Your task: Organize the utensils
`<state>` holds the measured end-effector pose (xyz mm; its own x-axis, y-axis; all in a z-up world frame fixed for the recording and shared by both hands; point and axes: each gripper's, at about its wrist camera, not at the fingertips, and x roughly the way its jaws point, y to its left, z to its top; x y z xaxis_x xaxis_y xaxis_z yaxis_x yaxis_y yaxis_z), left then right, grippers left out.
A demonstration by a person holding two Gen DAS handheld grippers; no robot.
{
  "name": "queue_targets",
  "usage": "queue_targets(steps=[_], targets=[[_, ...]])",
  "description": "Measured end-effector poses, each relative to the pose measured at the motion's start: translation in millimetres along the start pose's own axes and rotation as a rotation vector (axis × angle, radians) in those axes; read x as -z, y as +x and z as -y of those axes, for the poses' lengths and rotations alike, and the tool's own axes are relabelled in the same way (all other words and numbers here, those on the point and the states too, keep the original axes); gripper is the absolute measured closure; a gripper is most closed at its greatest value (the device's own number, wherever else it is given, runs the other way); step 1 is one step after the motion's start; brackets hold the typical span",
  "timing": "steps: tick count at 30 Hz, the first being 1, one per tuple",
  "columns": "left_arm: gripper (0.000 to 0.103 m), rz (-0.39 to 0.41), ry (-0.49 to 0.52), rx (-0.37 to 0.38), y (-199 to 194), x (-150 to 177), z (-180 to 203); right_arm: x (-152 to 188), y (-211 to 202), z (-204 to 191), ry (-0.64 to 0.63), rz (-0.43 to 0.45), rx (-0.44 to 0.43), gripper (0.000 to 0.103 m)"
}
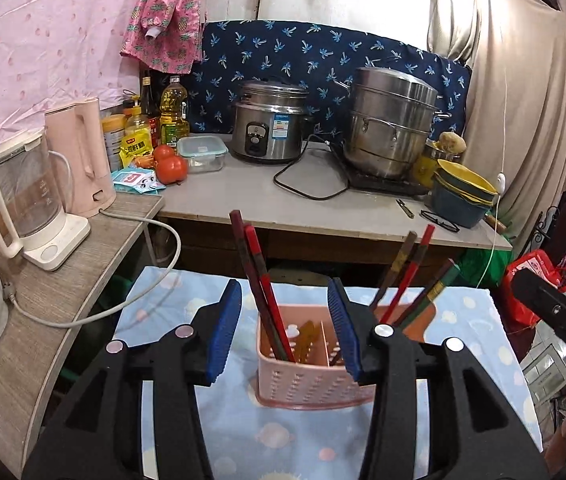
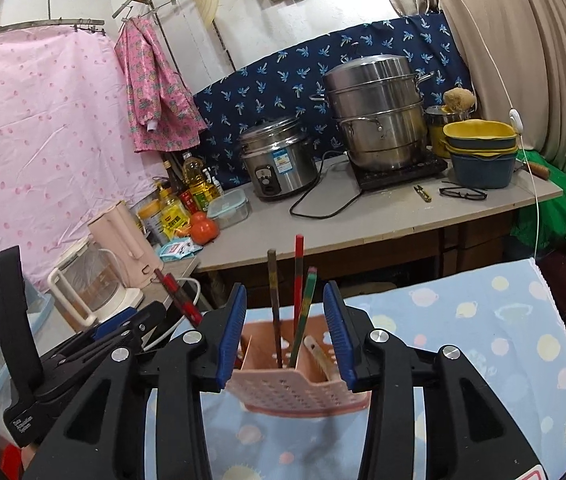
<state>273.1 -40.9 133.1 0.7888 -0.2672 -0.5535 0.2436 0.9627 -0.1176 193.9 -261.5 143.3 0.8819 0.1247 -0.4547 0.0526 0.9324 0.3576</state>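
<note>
Pink basket (image 1: 307,380), red chopsticks (image 1: 261,276), blue dotted cloth (image 1: 471,328).

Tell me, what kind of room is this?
Probably a small home kitchen corner: a rice cooker and stacked steamer pot sit on the counter, with cooking oil beside them.

2 wrist views, close above shared pink basket (image 1: 307,376)

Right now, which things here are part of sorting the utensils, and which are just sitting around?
Part of the job:
pink utensil basket
chopsticks standing in it
left gripper, open
right gripper, open

Just lying about:
rice cooker
steamer pot
tomatoes
eyeglasses
kettle
</note>
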Motion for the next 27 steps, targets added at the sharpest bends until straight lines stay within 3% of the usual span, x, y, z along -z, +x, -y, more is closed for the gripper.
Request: queue_targets(steps=[9, 22, 27], targets=[[0.06, -0.027, 0.003, -0.002, -27, 19, 7, 30, -21, -10, -0.037, -0.058, 0.0, 0.063], [0.047, -0.064, 0.034, -0.035, -57, 53, 18, 68, -36, -24, -0.151, -0.141, 0.087, 0.063], [0.038, -0.069, 0.03, -0.048, -64, 61, 19, 72, -40, -27, -0.19, -0.15, 0.128, 0.057]])
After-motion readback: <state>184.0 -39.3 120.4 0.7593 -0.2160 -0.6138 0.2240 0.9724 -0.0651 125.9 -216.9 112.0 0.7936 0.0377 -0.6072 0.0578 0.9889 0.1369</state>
